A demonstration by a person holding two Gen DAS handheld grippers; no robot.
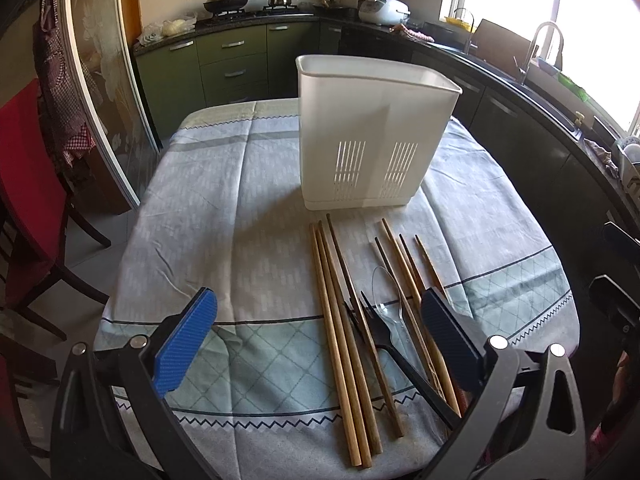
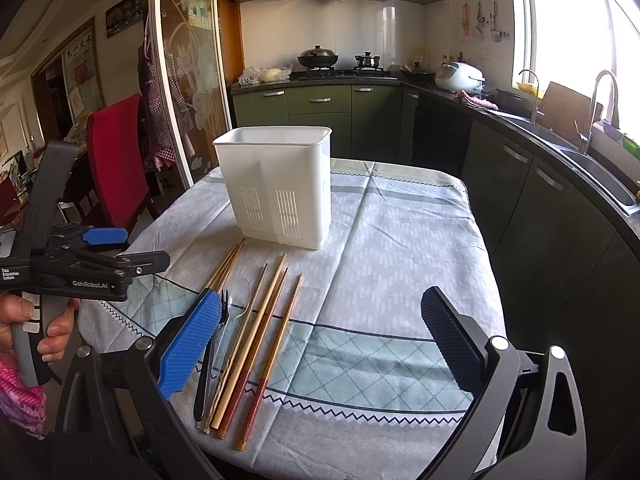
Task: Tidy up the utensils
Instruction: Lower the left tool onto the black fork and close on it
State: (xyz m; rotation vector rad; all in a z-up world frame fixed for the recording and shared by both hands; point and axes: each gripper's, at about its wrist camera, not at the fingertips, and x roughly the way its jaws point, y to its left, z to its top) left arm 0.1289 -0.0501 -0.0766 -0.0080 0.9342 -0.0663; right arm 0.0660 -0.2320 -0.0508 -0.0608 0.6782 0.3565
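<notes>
Now both hand-held grippers point(image 1: 320, 344) point(image 2: 320, 344) spread empty, ribbed blue pads point(image 1: 184, 344), slim wooden chopsticks point(image 1: 340, 344), slotted white plastic caddy point(image 1: 372, 136).

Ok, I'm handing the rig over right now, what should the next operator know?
Left hand-held gripper: open, empty, hovering over the near utensils.
Right hand-held gripper: open, empty, above the tablecloth.
White holder stands upright mid-table; nothing shows above its rim.
In front of it lie the chopsticks, black fork and clear spoon, side by side.
Done: nothing sorted yet.
Left: move every utensil into the holder.
</notes>
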